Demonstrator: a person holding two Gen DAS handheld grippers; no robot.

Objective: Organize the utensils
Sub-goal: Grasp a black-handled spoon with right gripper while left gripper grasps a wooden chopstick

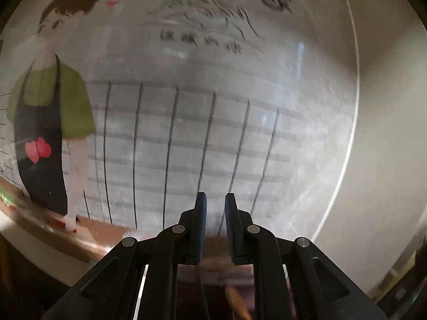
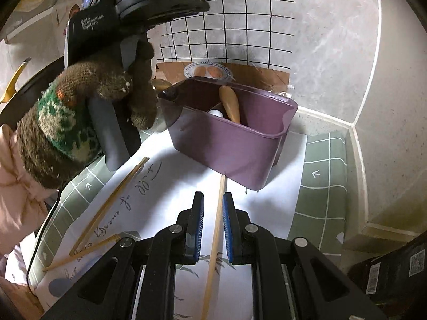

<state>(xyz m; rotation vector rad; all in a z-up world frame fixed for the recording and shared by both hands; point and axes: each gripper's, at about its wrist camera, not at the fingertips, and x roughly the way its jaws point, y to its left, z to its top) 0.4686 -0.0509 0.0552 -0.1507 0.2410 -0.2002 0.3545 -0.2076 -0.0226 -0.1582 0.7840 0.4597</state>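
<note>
Chopstick [image 2: 216, 229] is straddled by right gripper [image 2: 213, 225], pads not yet clenched; should be pinched squarely, then lifted to purple bin [image 2: 240, 144].

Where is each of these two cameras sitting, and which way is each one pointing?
Left wrist: sits on the left gripper, facing a wall poster close up; only its fingers show.
Right wrist: sits on the right gripper, looking down at a chopstick between its fingers and a purple bin; a gloved left hand shows.
Shared: the left gripper, and seemingly a wooden handle.
</note>
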